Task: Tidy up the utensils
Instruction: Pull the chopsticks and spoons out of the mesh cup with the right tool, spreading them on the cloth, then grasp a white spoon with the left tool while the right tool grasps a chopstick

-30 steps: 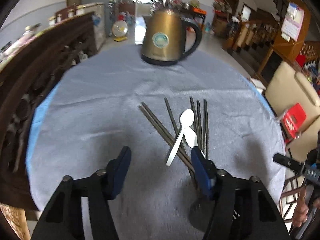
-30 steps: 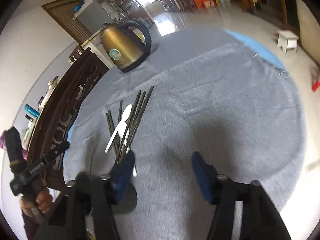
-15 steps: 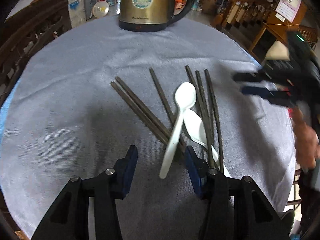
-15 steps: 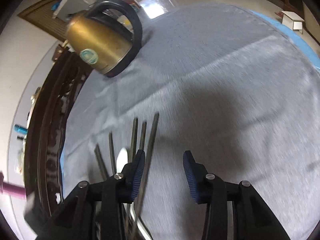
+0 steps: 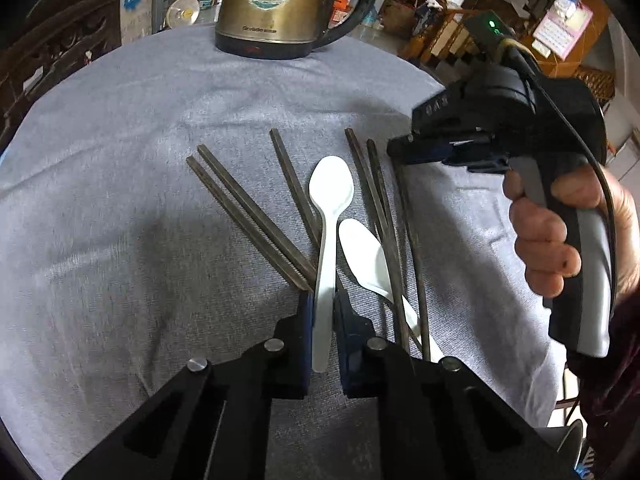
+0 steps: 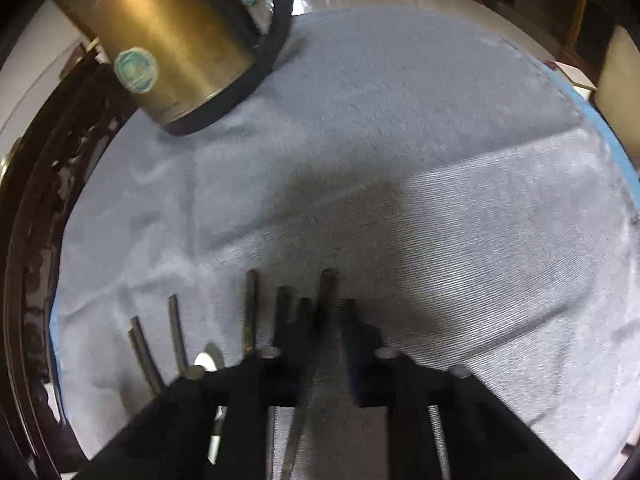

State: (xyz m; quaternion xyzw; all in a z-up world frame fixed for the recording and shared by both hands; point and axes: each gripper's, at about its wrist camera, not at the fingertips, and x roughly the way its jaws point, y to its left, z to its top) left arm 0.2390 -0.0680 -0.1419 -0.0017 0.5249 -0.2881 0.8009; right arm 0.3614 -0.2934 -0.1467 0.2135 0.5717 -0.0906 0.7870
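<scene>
Several dark chopsticks (image 5: 256, 216) and two white plastic spoons lie fanned on the grey cloth. My left gripper (image 5: 323, 305) is shut on the handle of the upper white spoon (image 5: 330, 200), which still rests on the pile. The second white spoon (image 5: 362, 256) lies just right of it under chopsticks. My right gripper (image 5: 400, 151) sits over the far end of the rightmost chopstick (image 5: 412, 248); in the right wrist view (image 6: 326, 312) its jaws are closed down around that chopstick (image 6: 326, 288).
A brass electric kettle (image 5: 280, 4) stands at the far side of the round table; it also shows in the right wrist view (image 6: 168, 52). A dark carved wooden cabinet (image 5: 52, 48) borders the left edge. The grey cloth (image 6: 440, 200) covers the table.
Both grippers moved in onto the pile and closed: the left onto the spoon handle, the right onto the rightmost chopstick's far end.
</scene>
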